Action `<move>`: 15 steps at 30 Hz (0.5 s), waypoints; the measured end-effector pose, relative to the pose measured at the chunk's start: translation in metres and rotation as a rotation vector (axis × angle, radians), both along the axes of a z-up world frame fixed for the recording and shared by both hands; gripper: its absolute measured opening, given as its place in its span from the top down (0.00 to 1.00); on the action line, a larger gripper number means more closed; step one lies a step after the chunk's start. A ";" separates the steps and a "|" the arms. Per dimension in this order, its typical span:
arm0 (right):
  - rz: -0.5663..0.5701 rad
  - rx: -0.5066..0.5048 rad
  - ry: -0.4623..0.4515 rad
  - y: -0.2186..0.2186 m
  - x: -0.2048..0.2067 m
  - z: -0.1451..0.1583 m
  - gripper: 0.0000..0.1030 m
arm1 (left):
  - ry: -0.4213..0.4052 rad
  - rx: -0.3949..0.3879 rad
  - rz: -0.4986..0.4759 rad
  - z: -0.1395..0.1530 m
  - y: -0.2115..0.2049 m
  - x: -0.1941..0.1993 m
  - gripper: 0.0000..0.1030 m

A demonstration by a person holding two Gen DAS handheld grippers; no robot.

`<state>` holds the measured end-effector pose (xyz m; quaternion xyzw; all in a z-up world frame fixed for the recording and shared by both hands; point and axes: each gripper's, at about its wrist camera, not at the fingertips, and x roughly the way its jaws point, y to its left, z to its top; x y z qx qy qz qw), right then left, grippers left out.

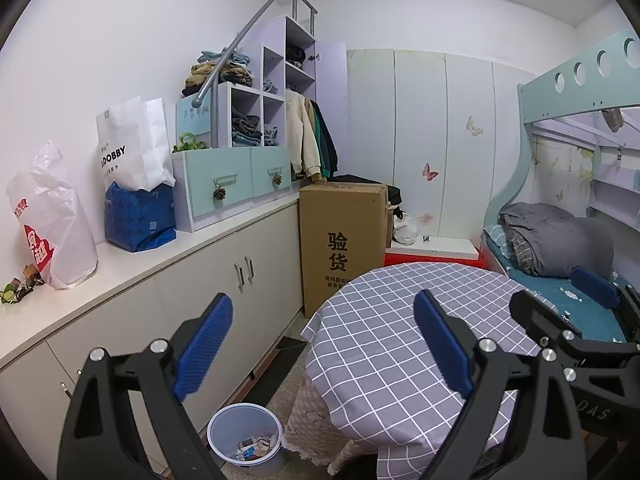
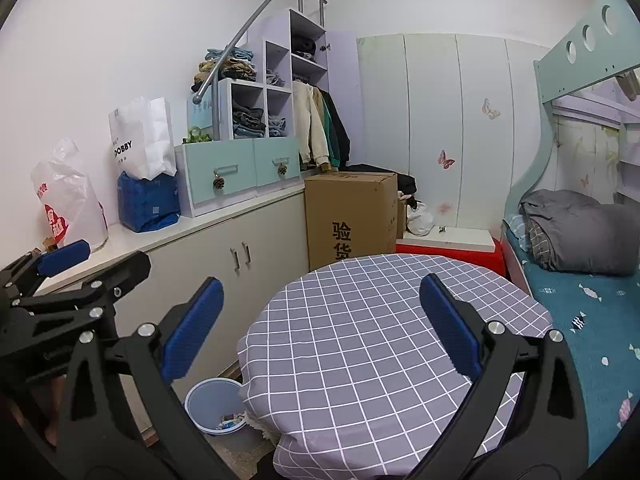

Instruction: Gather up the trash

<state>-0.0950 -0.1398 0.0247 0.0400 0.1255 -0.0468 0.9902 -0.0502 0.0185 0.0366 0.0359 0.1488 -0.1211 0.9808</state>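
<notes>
A pale blue bin [image 1: 224, 424] [image 2: 208, 396] stands on the floor between the cabinet and the round table [image 1: 400, 320] [image 2: 360, 320]; several scraps lie inside it. Small crumpled wrappers [image 1: 18, 286] lie on the white countertop [image 1: 120, 276] at the far left, beside a plastic bag. My left gripper [image 1: 322, 344] [image 2: 92, 264] is open and holds nothing, raised over the table's left edge and the bin. My right gripper [image 2: 320, 328] [image 1: 564, 296] is open and holds nothing too, above the grey checked tablecloth.
On the countertop stand a white plastic bag [image 1: 52, 224] with red print, a blue package [image 1: 140, 216], a white paper bag [image 1: 132, 148] and teal drawers [image 1: 224, 188]. A tall cardboard box [image 1: 340, 240] stands behind the table. A bunk bed [image 1: 560, 248] is at right.
</notes>
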 end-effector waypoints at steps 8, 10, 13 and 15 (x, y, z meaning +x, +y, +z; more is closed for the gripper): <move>0.007 0.008 0.010 -0.003 0.001 -0.002 0.06 | 0.005 -0.001 0.002 -0.002 0.000 0.001 0.13; 0.017 0.020 0.012 -0.004 0.001 -0.003 0.06 | 0.008 0.000 0.001 -0.002 0.000 0.002 0.13; 0.016 0.022 0.014 -0.005 0.002 -0.004 0.06 | 0.007 0.005 0.004 -0.003 -0.001 0.002 0.13; 0.017 0.024 0.015 -0.006 0.002 -0.004 0.06 | 0.007 0.008 0.002 -0.004 -0.002 0.002 0.13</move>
